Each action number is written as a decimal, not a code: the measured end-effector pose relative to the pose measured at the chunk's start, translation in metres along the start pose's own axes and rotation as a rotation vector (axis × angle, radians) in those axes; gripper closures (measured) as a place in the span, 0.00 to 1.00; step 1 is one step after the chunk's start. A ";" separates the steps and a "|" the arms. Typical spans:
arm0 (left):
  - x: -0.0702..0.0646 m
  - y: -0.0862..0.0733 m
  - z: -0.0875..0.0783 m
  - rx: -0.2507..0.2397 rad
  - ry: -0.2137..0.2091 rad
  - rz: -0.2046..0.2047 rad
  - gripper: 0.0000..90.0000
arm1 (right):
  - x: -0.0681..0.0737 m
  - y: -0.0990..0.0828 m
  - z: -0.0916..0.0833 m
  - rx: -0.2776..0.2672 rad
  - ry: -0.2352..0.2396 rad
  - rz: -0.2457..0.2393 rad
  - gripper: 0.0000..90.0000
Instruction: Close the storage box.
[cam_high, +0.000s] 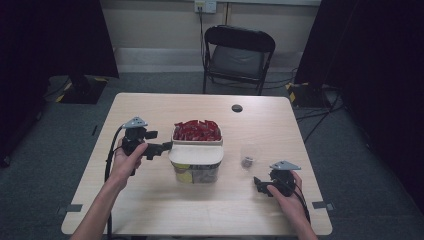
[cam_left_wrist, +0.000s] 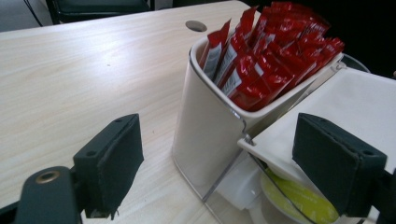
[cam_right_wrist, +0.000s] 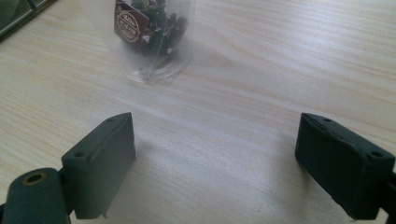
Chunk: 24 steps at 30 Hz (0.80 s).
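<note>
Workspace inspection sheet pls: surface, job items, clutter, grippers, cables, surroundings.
Surface: light wood table, round grommet hole near the far edge.
Job's things: white container packed with red sachets; white lid on a clear box in front of it; clear cup holding dark pieces.
Clutter: nothing seen.
Grippers: left gripper open, jaws either side of the container and lid corner, no contact visible; right gripper open over bare table, short of the cup.
Cables: black cable trailing from the left gripper.
Surroundings: folding chair, dark curtains, grey floor.

White lid (cam_high: 196, 154) – flat atop clear container (cam_high: 198, 173)
</note>
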<state>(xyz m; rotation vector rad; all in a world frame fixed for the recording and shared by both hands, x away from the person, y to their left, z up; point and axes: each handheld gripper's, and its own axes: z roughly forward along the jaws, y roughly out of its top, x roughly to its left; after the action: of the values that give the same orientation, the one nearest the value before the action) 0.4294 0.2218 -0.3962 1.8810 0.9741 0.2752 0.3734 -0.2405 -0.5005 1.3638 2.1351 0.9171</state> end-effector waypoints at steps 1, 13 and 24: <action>0.000 -0.001 0.000 0.002 -0.001 -0.005 0.18 | 0.000 0.000 0.000 0.000 0.000 0.000 0.13; 0.000 -0.010 0.005 0.043 0.005 0.003 0.18 | 0.000 0.000 0.000 0.000 0.000 0.000 0.13; 0.004 -0.022 -0.018 -0.007 0.007 -0.026 0.17 | 0.000 0.000 0.000 0.000 0.000 0.000 0.13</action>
<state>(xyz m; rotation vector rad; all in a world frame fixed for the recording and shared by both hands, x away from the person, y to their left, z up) 0.4109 0.2416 -0.4062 1.8606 1.0008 0.2700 0.3734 -0.2405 -0.5005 1.3638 2.1351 0.9175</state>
